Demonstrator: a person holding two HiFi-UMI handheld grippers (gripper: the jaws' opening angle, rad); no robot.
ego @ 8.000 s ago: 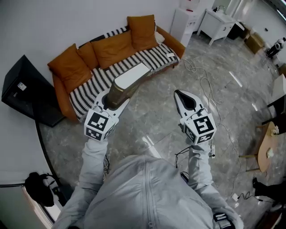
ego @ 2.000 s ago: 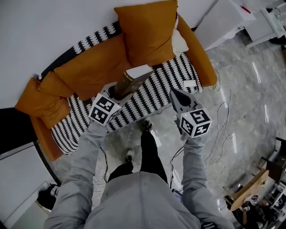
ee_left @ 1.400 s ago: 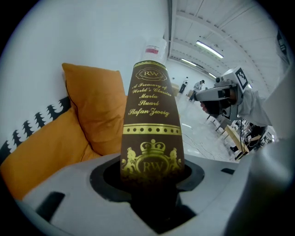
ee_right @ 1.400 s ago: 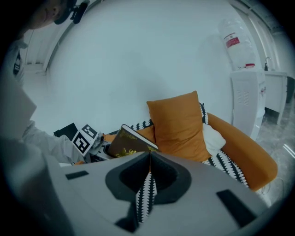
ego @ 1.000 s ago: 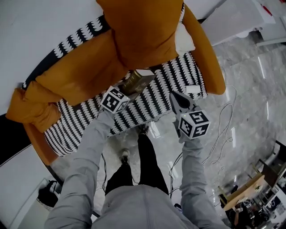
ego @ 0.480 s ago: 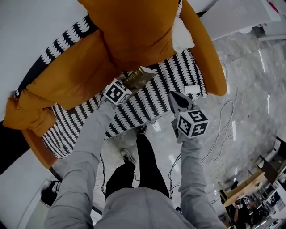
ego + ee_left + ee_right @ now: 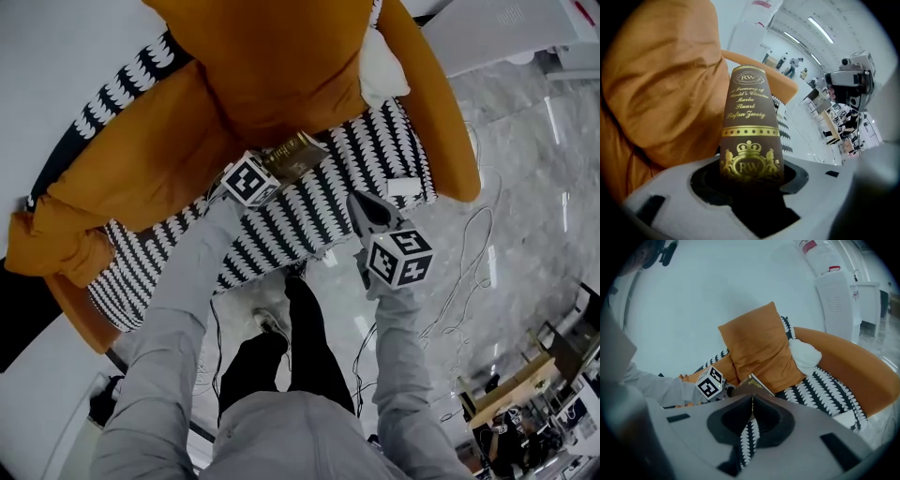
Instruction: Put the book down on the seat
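Observation:
The book [image 7: 749, 122] is brown with a gold crest and gold lettering. My left gripper [image 7: 750, 176] is shut on its lower end. In the head view the left gripper [image 7: 272, 167] holds the book [image 7: 298, 153] low over the sofa seat [image 7: 309, 220], which is covered in a black-and-white patterned throw. The book lies tilted right in front of the orange back cushion [image 7: 272, 66]; whether it touches the seat I cannot tell. My right gripper [image 7: 360, 206] hangs over the seat's front edge, shut and empty. The right gripper view shows the book [image 7: 757, 383] beyond its shut tips [image 7: 751, 401].
A small white flat thing [image 7: 405, 187] lies on the seat to the right. A white pillow [image 7: 380, 75] sits against the orange armrest [image 7: 441, 122]. Cables [image 7: 464, 253] trail over the marble floor. The person's legs and feet [image 7: 281, 328] stand close to the sofa front.
My left gripper has carried the book a little further in and down towards the back cushion. The right gripper has stayed almost where it was. The sofa looms slightly nearer.

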